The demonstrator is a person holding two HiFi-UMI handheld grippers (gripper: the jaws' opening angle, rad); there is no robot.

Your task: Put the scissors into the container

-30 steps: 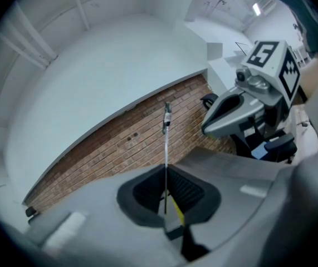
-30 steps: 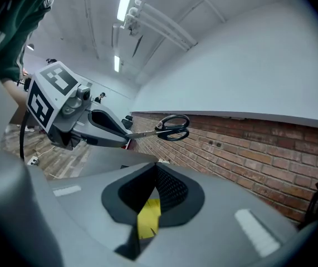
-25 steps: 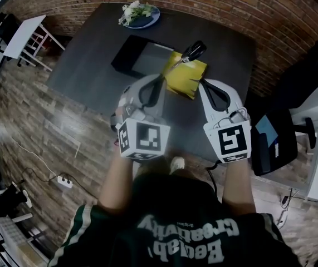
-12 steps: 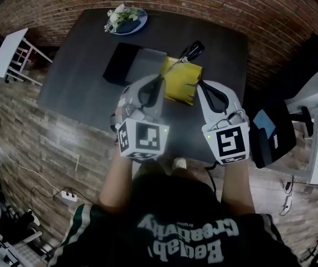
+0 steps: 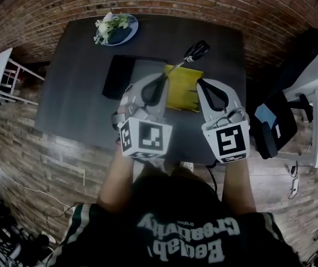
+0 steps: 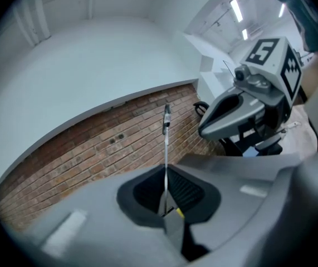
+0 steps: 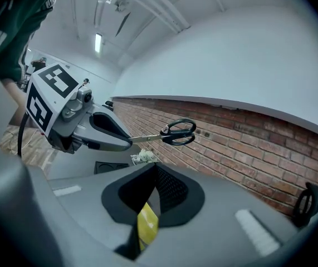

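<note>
The left gripper [image 5: 160, 78] clamped the scissors [image 5: 191, 54], handles toward 1 o'clock, while the right gripper [image 5: 201, 83] pinched the yellow pouch [image 5: 184, 90]; insertion apparently still required aligning its mouth.

Item count:
- one pair of black-handled steel scissors [image 5: 191, 54]
- one flat yellow pouch [image 5: 184, 88]
- one shallow black rectangular container [image 5: 114, 77]
- one round blue plate [image 5: 126, 35], bearing what appears to be a single bunch of white flowers [image 5: 109, 25]
- one dark grey table [image 5: 75, 93]
- two grey handheld grippers: left gripper [image 5: 161, 78], right gripper [image 5: 200, 83]
</note>
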